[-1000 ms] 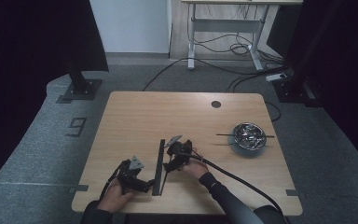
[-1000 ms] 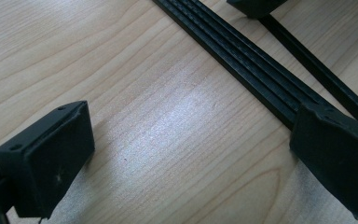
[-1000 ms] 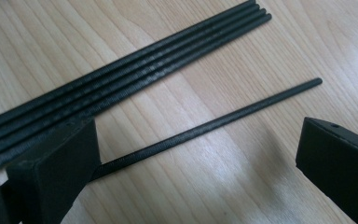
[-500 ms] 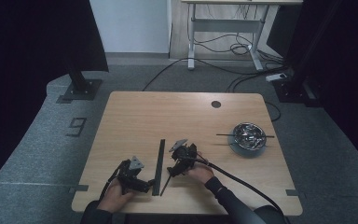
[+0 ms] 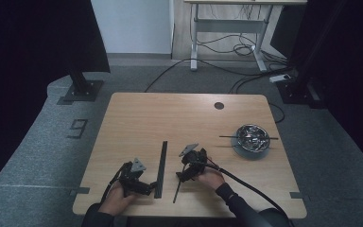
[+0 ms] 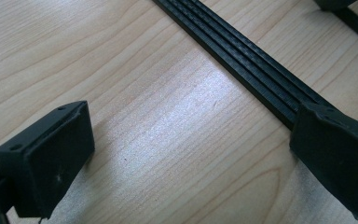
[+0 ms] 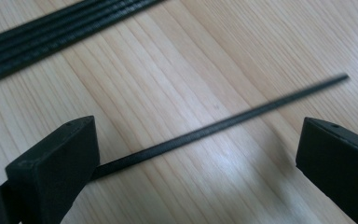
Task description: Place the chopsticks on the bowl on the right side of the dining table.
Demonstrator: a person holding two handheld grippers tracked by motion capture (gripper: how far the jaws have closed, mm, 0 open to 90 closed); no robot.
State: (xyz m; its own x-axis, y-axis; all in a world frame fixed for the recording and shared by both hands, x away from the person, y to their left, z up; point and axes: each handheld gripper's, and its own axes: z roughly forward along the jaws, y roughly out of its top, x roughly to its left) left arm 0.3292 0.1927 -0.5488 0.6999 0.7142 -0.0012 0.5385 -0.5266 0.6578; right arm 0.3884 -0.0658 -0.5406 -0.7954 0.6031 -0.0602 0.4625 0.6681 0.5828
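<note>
A long flat black ribbed strip (image 5: 160, 165) lies on the wooden table (image 5: 179, 118), running from near to far. In the left gripper view the strip (image 6: 242, 60) crosses diagonally and my left gripper (image 6: 191, 140) is open, its right jaw over the strip's near end. In the high view my left gripper (image 5: 147, 186) sits just left of that end. A thin black rod (image 5: 177, 185) lies to the right of the strip. My right gripper (image 7: 196, 140) is open just above the rod (image 7: 223, 122), which passes under the gap between its jaws. In the high view my right gripper (image 5: 183, 174) hovers over the rod's far end.
A metal bowl (image 5: 251, 137) with shiny contents stands at the right of the table, a thin rod (image 5: 227, 136) laid across it. A round hole (image 5: 219, 105) sits near the far edge. Cables trail from both grippers off the near edge.
My right gripper has moved from beside the strip to the right and toward the near edge. The thin rod now lies apart from the strip. My left gripper has barely moved.
</note>
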